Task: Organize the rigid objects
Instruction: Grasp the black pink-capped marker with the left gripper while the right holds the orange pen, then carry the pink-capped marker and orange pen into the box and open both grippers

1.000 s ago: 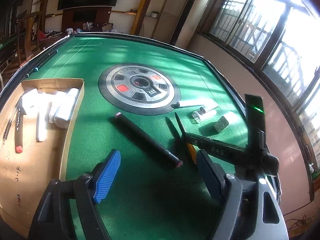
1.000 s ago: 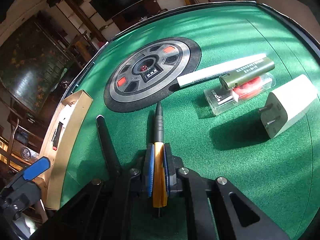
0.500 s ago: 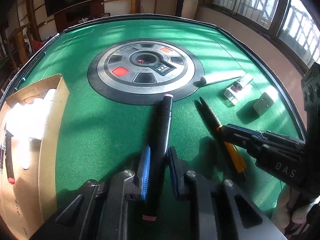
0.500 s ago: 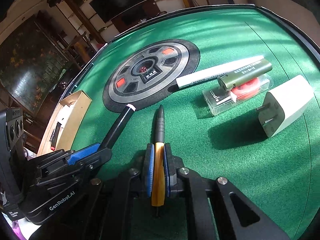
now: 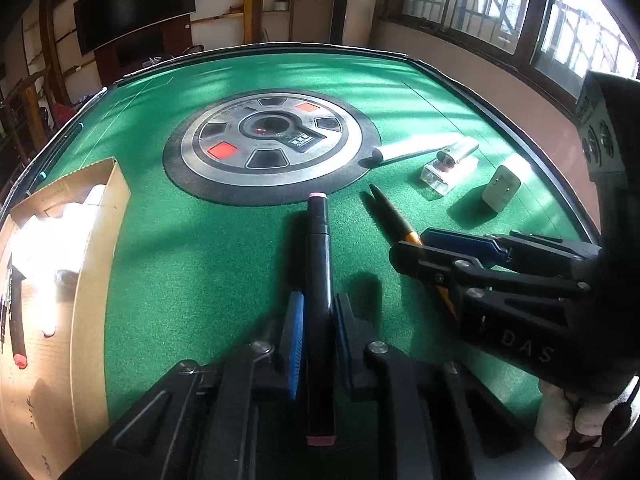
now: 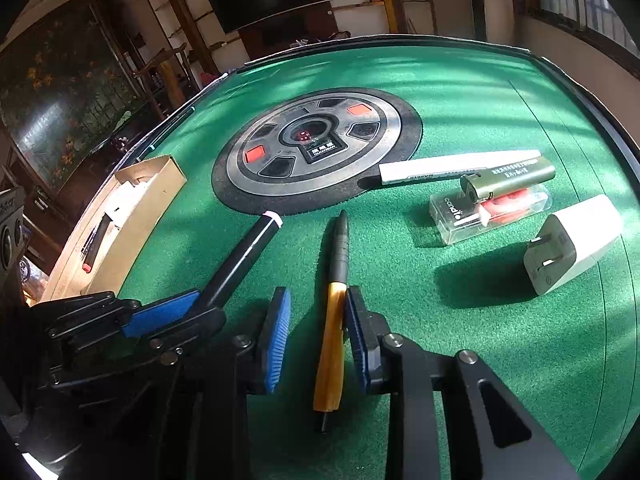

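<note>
My left gripper (image 5: pixel 316 320) is shut on a black marker with pink ends (image 5: pixel 319 264), which points forward over the green table; it also shows in the right wrist view (image 6: pixel 240 260). My right gripper (image 6: pixel 316 320) is open. Its blue pads stand apart on either side of an orange and black pen (image 6: pixel 334 308) that lies on the felt, near the right pad. The pen also shows in the left wrist view (image 5: pixel 390 212). A cardboard box (image 5: pixel 96 264) at the left holds white items and a black pen with a red tip.
A round grey and black console (image 5: pixel 272 144) sits at the table's middle. To the right lie a white marker (image 6: pixel 456 166), an olive tube (image 6: pixel 508 180) on a clear case (image 6: pixel 488 212), and a white charger plug (image 6: pixel 572 244). The table's black rim (image 6: pixel 616 136) runs along the right.
My right gripper has opened and let go of the orange pen, which now lies on the felt. My left gripper, which closed on the black marker earlier, still holds it.
</note>
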Available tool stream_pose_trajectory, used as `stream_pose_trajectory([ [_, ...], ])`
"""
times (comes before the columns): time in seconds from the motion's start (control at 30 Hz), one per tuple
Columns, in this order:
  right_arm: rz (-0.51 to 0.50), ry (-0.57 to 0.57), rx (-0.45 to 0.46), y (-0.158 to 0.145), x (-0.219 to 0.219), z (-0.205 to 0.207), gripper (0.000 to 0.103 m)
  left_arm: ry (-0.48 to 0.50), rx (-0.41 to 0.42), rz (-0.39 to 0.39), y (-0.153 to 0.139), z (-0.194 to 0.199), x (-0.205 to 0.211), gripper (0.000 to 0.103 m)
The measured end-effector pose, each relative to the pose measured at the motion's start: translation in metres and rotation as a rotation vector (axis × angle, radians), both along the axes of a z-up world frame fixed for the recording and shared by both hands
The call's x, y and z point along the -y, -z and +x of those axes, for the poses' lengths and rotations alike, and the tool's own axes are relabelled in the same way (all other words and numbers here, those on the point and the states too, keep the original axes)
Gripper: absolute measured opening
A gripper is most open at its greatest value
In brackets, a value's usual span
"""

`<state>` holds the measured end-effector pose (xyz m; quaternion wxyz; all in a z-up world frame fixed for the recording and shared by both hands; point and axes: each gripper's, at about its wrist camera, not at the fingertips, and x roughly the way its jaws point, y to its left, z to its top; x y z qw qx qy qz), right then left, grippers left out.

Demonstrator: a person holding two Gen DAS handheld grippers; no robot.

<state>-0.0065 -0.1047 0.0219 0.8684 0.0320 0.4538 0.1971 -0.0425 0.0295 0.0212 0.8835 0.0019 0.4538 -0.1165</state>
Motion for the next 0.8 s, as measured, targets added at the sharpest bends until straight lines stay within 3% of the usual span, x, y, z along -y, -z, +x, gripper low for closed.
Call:
stream_pose_trajectory([
  [0.13, -0.085, -0.010, 0.032, 0.000, -0.010, -0.004, 0.026, -0.026, 0.044, -0.100, -0.020, -0.025, -0.024, 0.014],
  [0.27, -0.212, -0.007, 0.058, 0.000, -0.024, -0.007, 0.008, -0.041, 0.098, -0.164, -0.042, -0.052, -0.046, 0.015],
  [0.6, -0.061, 0.014, -0.013, -0.015, -0.011, -0.023, 0.008, -0.069, 0.167, -0.230, -0.060, -0.097, -0.085, 0.015],
  [0.8, 0.018, -0.030, -0.018, -0.036, -0.023, -0.041, 0.008, -0.154, 0.178, -0.249, -0.058, -0.114, -0.132, 0.015],
])
